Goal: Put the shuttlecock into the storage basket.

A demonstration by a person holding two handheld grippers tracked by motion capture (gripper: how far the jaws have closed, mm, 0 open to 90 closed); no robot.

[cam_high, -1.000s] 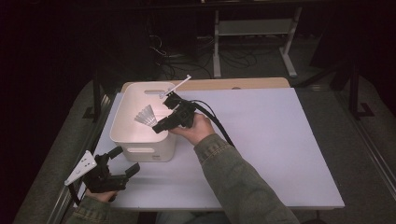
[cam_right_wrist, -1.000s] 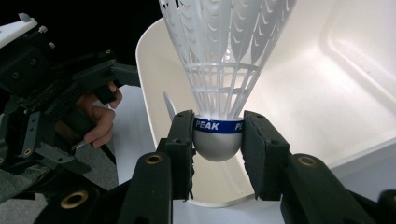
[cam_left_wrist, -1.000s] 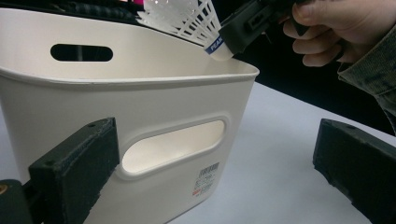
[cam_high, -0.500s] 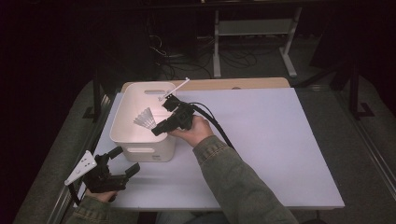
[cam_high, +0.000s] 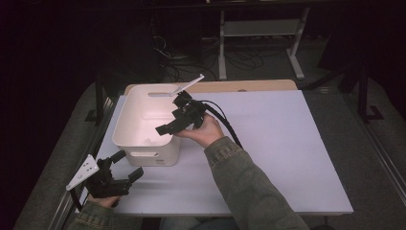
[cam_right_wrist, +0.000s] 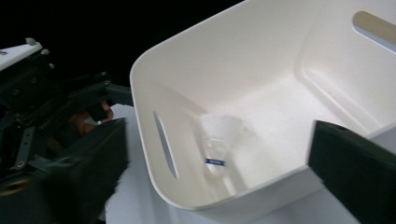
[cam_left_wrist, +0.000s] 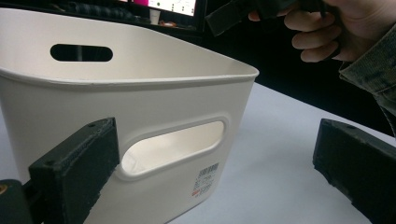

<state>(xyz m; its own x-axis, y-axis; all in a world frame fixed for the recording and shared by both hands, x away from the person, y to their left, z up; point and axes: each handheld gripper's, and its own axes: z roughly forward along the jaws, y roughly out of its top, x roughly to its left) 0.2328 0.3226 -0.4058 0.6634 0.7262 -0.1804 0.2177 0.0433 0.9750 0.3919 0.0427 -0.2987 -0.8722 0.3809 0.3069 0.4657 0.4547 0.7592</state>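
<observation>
A white plastic bin (cam_high: pixel 125 125) with handle slots stands at the left of the pale table. A white shuttlecock (cam_right_wrist: pixel 219 140) with a blue band lies inside it, near the wall by the slot. My right gripper (cam_high: pixel 170 120) hangs over the bin's right rim, its jaws tilted down into the bin. The jaws have just been opening and now stand wide, open, with nothing between the pads. My left gripper (cam_high: pixel 129 163) rests low at the table's front left, open, facing the bin's near handle slot (cam_left_wrist: pixel 173 147) without touching it.
The table top (cam_high: pixel 287 143) stretches bare to the right of the bin. A wooden strip (cam_high: pixel 249 86) runs along its far edge. Behind it stand a metal rack (cam_high: pixel 258 28) and floor cables. The left gripper (cam_right_wrist: pixel 46 107) sits just outside the bin.
The shuttlecock that was at the right gripper's jaws over the bin is gone from them and lies in the bin. The right jaws opened. The left gripper stayed put.
</observation>
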